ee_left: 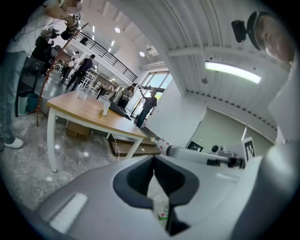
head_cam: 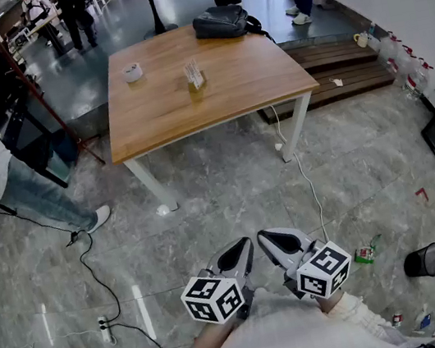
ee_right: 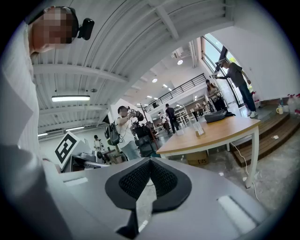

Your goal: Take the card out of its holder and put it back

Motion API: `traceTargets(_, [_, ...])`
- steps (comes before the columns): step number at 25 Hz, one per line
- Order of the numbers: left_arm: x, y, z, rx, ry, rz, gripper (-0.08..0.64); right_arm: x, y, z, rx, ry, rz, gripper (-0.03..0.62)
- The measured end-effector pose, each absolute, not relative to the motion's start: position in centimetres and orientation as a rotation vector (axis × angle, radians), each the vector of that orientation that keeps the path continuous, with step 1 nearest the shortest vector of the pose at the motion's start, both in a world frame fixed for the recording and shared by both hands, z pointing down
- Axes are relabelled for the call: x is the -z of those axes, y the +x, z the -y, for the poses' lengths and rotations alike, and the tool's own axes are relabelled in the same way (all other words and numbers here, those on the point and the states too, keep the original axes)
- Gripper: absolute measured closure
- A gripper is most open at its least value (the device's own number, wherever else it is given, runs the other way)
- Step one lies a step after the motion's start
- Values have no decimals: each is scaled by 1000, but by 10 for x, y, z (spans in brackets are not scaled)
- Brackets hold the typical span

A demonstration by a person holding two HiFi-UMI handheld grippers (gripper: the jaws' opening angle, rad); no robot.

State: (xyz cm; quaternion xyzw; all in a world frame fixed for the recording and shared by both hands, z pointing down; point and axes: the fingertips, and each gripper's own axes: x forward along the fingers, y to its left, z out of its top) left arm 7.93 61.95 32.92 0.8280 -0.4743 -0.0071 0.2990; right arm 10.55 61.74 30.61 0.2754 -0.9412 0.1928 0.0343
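On the desk (head_cam: 251,80), the tape roll (head_cam: 132,72) is sitting toward the left edge. The card holder (head_cam: 194,75) is standing upright near the desk's middle with the card in it, and a black bag (head_cam: 221,21) is lying at the far edge. The holder is too small here to show its detail.

Both grippers are hanging well short of the desk, close to the person's body. The left gripper (head_cam: 241,248) is keeping its jaws together with nothing between them, and so is the right gripper (head_cam: 270,240).

The card is probably light, thin and fairly stiff, with slick faces. A pinch on the top edge showing above the holder looks best, pulling straight up. The holder looks light too and is likely to slide or tip, so the other jaws should be steadying its base.
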Motion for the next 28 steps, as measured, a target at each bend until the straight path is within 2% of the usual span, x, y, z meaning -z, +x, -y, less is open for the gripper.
traceTargets(14, [-349, 81, -559, -26, 2183, 1280, 552, -326, 107, -553, -673, 842, 2865, 600])
traceTargets(28, [-330, -4, -360, -89, 2289, 1210, 552, -311, 34, -348, -648, 1028, 2832, 599])
